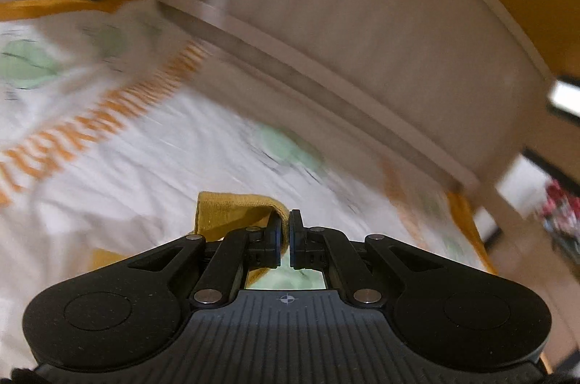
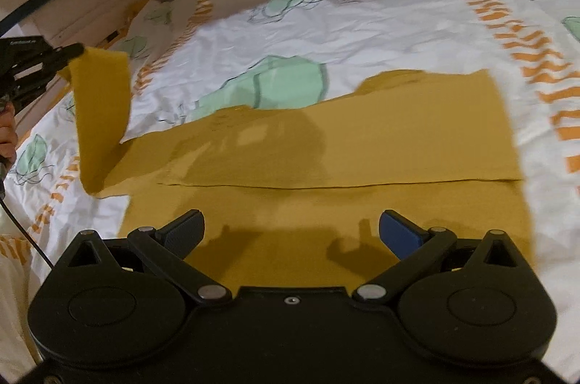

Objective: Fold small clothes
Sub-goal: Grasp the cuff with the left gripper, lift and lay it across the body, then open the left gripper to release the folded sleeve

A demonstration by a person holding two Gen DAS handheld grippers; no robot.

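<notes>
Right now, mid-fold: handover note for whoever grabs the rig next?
Left gripper: shut on the cuff of the mustard garment's sleeve, lifted off the bed.
Right gripper: open, empty, hovering over the garment's near edge.
Mustard garment: flat on the patterned sheet; one lengthwise fold appears done.
Left to do: lay the raised sleeve across the body, then probably fold the body smaller.

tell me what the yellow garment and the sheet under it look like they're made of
Mustard garment: looks like soft matte knit, maybe cotton jersey; it drapes limply where the left tongs lift its sleeve. Bed sheet: thin woven cotton by the look, with fine creases and flat printed green and orange patterns.
</notes>
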